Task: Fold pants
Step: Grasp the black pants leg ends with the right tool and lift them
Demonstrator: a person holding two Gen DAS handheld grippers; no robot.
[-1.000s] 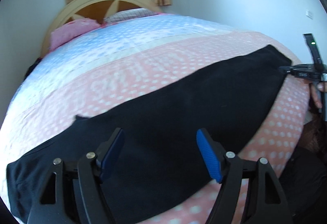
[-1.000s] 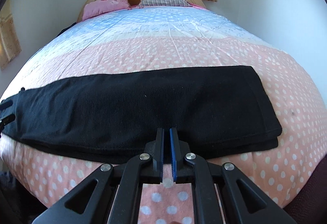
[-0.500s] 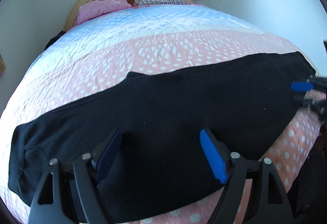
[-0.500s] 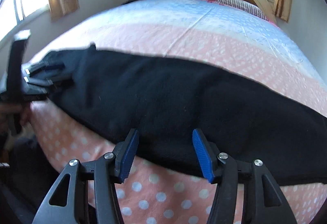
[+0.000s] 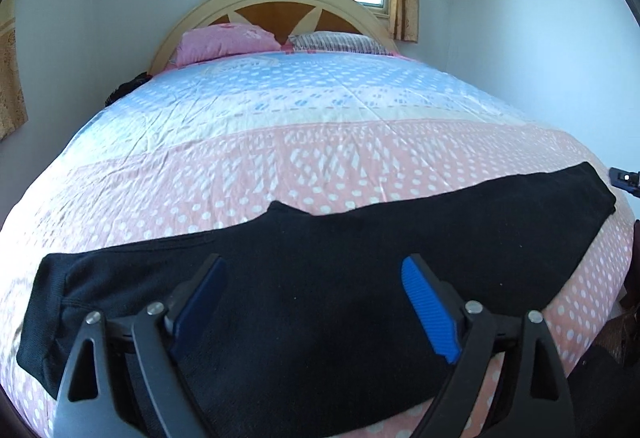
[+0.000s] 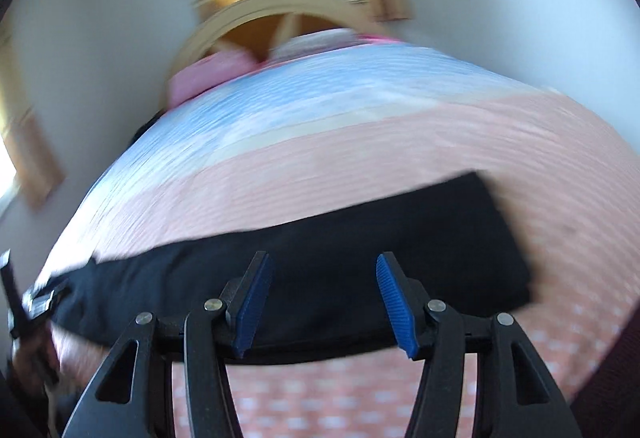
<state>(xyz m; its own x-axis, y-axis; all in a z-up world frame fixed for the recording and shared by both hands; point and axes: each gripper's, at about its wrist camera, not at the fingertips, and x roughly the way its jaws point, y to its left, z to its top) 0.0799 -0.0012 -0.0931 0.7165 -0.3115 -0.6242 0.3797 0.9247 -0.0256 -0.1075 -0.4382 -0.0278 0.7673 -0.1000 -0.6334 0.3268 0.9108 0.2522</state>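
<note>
Pants (image 5: 320,290) lie flat across the near end of the bed (image 5: 320,142), left gripper (image 5: 316,310) and right gripper (image 6: 325,306) both wide and empty above them; right view blurred, so probably best to pinch both layers squarely at the ends.

No readable text, label, brand, number or sign shows in either wrist view.

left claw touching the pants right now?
Cannot tell. In the left wrist view the left claw is open with the black pants behind its fingers, but no gap or contact shows plainly.
</note>
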